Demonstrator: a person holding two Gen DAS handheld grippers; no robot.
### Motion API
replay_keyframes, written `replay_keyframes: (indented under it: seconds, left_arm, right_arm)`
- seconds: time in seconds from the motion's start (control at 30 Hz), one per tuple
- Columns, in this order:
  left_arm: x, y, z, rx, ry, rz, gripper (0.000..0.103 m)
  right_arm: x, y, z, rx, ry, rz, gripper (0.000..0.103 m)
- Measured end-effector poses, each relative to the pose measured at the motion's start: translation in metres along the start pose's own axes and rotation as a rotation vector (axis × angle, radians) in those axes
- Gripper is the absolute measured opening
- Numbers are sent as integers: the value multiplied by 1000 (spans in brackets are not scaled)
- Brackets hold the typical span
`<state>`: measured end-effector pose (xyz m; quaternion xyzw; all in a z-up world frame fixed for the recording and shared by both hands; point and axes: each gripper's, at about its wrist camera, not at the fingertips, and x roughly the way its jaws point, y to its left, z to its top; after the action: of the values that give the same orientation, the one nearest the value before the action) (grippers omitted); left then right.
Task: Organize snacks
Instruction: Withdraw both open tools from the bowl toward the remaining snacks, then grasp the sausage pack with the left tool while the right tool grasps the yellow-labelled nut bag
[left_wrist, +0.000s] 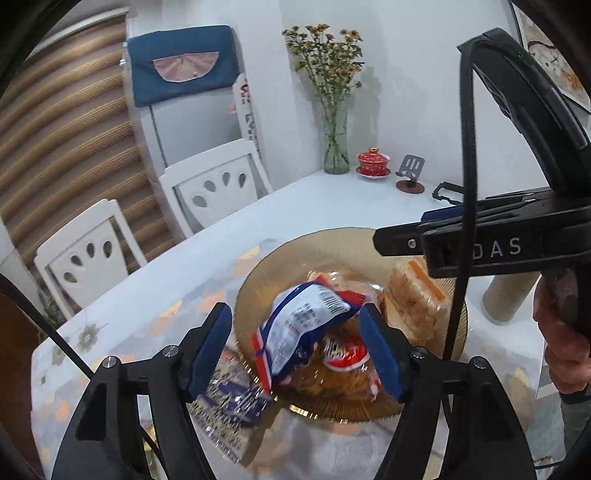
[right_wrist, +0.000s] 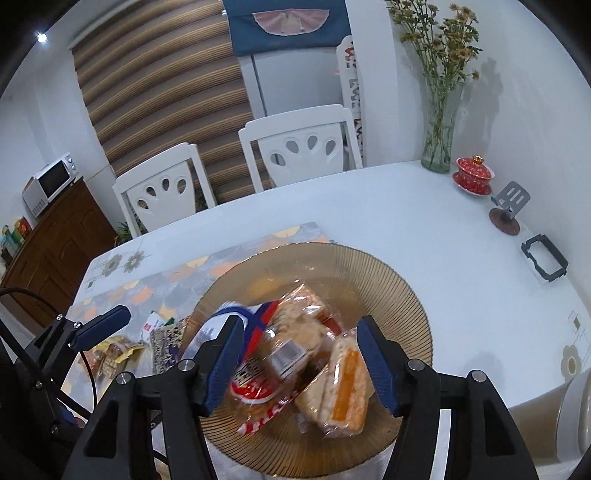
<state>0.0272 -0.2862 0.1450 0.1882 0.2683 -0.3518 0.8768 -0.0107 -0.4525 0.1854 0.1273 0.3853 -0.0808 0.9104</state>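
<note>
With both your left gripper (left_wrist: 295, 354) and right gripper (right_wrist: 299, 362) spread open, the blue-white packet (left_wrist: 299, 328) leaning loose at the amber plate's (right_wrist: 388, 280) nine o'clock rim may slide off.

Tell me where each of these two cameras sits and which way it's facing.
Left wrist: on the left gripper, angled down at the amber glass plate; its own open fingers, the right gripper and a hand show.
Right wrist: on the right gripper, angled down at the same plate; its open fingers show.
Shared: plate, snack packets, flower vase.
</note>
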Motion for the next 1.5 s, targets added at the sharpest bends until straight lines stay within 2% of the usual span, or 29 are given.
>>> replay_keyframes:
  seconds: [0.4, 0.7, 0.83, 1.0, 1.07, 1.1, 1.13, 1.2, 1.27, 1.5]
  left_arm:
    - [-65, 18, -29, -52, -6, 108, 70]
    - [-97, 42, -59, -109, 12, 198, 70]
    - [-104, 75, -87, -196, 48, 236, 70]
    - [-113, 149, -129, -393, 120, 263, 70]
    - [-116, 178, -143, -467, 151, 268, 73]
    - [-117, 189, -148, -489, 157, 270, 79]
    - [-118, 199, -154, -508, 156, 275, 82]
    - [-117, 216, -165, -544, 160, 281, 82]
    - [-110, 231, -177, -577, 183, 257, 82]
    - [-64, 251, -197, -622, 223, 189, 82]
  right_arm:
    - [-30, 41, -23, -35, -10, 152, 61]
    - [-27, 92, -41, -107, 21, 250, 61]
    - [-10, 120, -48, -147, 61, 285, 61]
    - [12, 151, -56, -204, 107, 308, 61]
    - [21, 161, -58, -219, 124, 321, 61]
    - [27, 167, -59, -226, 135, 327, 61]
    - [31, 171, -60, -231, 143, 328, 61]
    - [44, 180, -62, -239, 168, 338, 61]
    - [57, 189, -63, -238, 201, 359, 61]
    - [108, 231, -61, -297, 294, 400, 62]
